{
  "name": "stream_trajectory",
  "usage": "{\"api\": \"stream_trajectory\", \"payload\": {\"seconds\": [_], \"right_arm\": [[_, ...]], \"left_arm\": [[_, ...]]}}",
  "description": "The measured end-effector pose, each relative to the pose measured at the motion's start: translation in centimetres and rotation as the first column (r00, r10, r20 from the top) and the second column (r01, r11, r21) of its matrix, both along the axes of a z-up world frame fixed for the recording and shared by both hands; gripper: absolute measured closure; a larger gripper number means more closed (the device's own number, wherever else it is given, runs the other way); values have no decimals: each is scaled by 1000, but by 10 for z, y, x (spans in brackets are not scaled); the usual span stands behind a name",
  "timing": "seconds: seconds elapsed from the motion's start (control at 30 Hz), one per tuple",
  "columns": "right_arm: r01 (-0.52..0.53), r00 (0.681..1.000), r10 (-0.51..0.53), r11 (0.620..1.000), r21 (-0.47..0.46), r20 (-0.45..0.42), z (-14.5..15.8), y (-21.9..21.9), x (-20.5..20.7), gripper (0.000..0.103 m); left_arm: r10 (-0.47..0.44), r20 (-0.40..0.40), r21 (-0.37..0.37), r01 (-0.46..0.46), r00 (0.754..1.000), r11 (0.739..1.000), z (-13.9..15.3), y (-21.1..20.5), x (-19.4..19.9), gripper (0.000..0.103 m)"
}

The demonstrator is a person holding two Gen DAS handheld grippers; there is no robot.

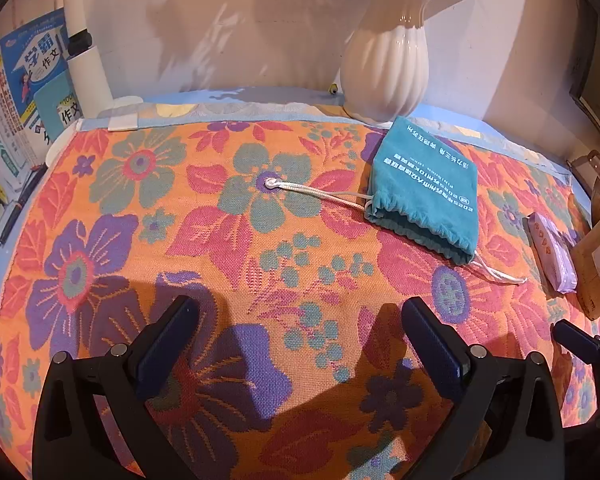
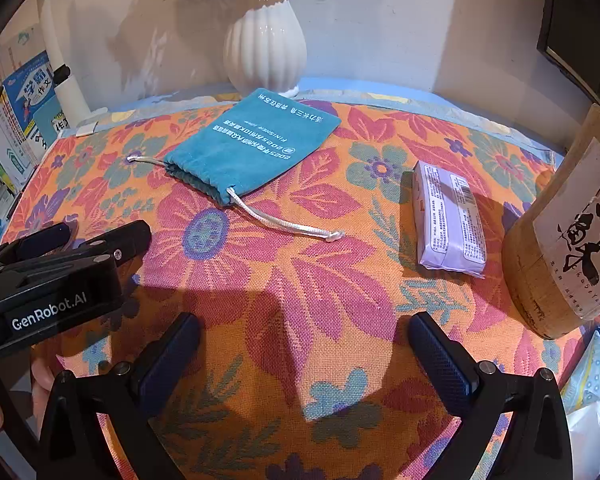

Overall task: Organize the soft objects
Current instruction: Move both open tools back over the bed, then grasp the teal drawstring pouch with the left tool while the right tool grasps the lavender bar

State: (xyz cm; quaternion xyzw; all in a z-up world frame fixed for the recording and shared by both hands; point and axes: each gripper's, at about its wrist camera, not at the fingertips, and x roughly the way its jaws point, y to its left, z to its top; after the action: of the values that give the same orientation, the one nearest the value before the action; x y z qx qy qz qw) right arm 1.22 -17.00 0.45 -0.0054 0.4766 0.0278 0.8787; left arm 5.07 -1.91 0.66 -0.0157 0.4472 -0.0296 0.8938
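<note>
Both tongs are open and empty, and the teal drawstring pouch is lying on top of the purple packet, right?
Not quite. The teal drawstring pouch lies flat on the floral cloth, apart from the purple packet; the right wrist view shows it. Both the left tongs and right tongs are open and empty.

Teal pouch (image 2: 252,140), lilac packet (image 2: 448,216), white vase (image 2: 264,48), orange floral cloth (image 2: 300,300).

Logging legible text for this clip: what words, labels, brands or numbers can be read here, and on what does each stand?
"GenRobot.AI": on the left gripper body, right wrist view.
"FINISHER": on the teal drawstring pouch, upside down; its other lines are too blurred to read.
"作文": on the blue book at the left.
Lilac packet: barcode and fine print, too small to read.
Wooden box: large black calligraphy, not legible.
</note>
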Motion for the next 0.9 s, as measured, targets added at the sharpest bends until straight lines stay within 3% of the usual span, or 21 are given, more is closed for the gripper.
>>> {"api": "stream_trajectory", "payload": {"seconds": [0.47,0.53,0.63,0.7,0.77,0.9], "right_arm": [[12,1000,-12,1000,-1,8,1,-1,-1,0],[77,995,-77,997,-1,61,9,-10,-5,0],[203,963,-210,977,62,169,29,-38,-17,0],[252,951,-260,966,65,168,33,-50,-12,0],[270,954,-277,960,69,112,31,-58,3,0],[339,939,-343,937,88,38,21,-70,25,1]], "left_arm": [[-2,0,2,2,1000,1000,0,-1,0,1],[-9,3,-10,9,1000,1000,2,-1,0,1],[-39,60,-70,43,997,997,20,-2,-4,1],[-88,78,-94,95,993,991,34,-11,0,1],[-173,87,-91,181,981,979,46,-28,12,1],[-288,30,-46,289,957,956,39,-61,44,1]]}}
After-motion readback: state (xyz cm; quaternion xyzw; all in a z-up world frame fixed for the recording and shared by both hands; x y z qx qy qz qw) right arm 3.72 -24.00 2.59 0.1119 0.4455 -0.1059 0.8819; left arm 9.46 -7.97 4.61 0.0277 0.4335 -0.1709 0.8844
